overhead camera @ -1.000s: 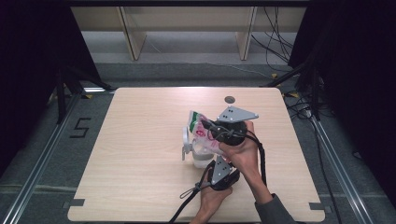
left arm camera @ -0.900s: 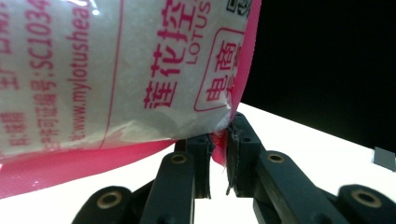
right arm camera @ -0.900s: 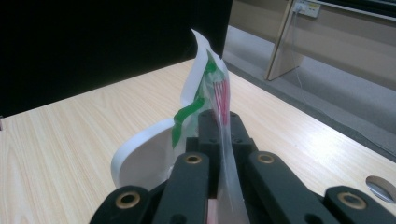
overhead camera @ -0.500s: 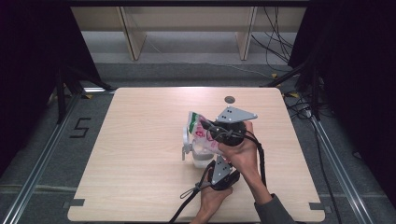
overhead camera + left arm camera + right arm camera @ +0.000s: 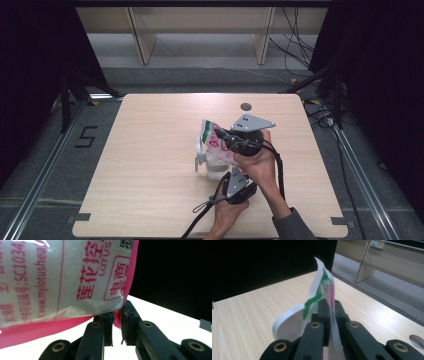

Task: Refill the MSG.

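Observation:
A plastic bag (image 5: pixel 211 136) with pink and green print is held up over a white jug (image 5: pixel 214 165) near the table's middle. In the left gripper view the bag (image 5: pixel 62 277) has white contents and red lettering, and my left gripper (image 5: pixel 117 313) is shut on its pink lower corner. From the near side, the left gripper (image 5: pixel 224 176) reaches up beside the jug. My right gripper (image 5: pixel 223 136), under a grey plate, is shut on the bag's thin upper edge (image 5: pixel 323 282); its jaws (image 5: pixel 329 303) pinch the film. The jug's white rim (image 5: pixel 287 325) lies just beyond.
A light wooden table (image 5: pixel 150 150) carries a round dark grommet (image 5: pixel 245 106) near its far edge, also visible as the grommet (image 5: pixel 417 340). Cables trail from both grippers toward the near edge. Grey floor, rails and wooden legs surround the table.

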Available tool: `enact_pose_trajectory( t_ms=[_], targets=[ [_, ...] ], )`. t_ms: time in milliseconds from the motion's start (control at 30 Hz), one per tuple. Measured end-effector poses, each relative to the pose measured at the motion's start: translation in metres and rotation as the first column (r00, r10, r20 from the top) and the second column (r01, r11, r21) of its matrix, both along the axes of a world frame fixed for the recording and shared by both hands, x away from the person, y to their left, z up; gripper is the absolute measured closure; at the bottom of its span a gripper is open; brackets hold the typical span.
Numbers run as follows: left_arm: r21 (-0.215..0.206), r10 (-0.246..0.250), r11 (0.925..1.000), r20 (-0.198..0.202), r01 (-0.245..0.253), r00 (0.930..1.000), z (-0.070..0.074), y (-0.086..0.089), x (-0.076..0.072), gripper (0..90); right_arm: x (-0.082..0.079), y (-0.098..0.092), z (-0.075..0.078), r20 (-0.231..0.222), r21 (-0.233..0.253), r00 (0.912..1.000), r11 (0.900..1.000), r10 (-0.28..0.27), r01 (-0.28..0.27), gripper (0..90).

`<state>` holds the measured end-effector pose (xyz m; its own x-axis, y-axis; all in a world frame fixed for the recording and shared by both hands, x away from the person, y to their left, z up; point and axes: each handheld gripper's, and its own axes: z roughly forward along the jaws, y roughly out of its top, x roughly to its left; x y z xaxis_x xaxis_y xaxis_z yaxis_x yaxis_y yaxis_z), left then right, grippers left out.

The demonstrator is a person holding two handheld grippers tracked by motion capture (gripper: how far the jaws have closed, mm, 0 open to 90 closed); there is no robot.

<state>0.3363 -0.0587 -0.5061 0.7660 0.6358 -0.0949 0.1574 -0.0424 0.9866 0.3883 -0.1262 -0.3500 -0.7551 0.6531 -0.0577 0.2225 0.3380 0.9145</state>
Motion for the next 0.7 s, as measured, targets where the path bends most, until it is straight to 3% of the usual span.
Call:
enact_pose_trajectory(
  t_ms=[400, 467, 567, 700],
  targets=[
    [0.001, -0.001, 1.0000, 0.001, 0.001, 1.0000, -0.0001, 0.0001, 0.0000, 80.3, 0.0000, -0.0002, 0.0000, 0.001, 0.012, 1.0000, 1.000, 0.001, -0.001, 88.9],
    [0.002, -0.001, 1.0000, 0.000, 0.001, 1.0000, -0.0002, 0.0000, -0.0001, 80.3, 0.0020, -0.0009, 0.0000, 0.022, 0.001, 0.9997, 1.000, 0.013, -0.013, 88.8],
    [0.002, 0.000, 1.0000, 0.001, 0.000, 1.0000, -0.0001, 0.0001, 0.0000, 80.3, 0.0002, -0.0002, -0.0002, 0.001, 0.011, 1.0000, 1.000, -0.003, 0.003, 88.8],
    [0.003, -0.003, 1.0000, -0.001, 0.003, 1.0000, 0.0000, 0.0003, 0.0004, 80.4, 0.0010, -0.0002, -0.0006, 0.011, 0.004, 0.9999, 1.000, -0.006, 0.006, 88.8]
  ],
)
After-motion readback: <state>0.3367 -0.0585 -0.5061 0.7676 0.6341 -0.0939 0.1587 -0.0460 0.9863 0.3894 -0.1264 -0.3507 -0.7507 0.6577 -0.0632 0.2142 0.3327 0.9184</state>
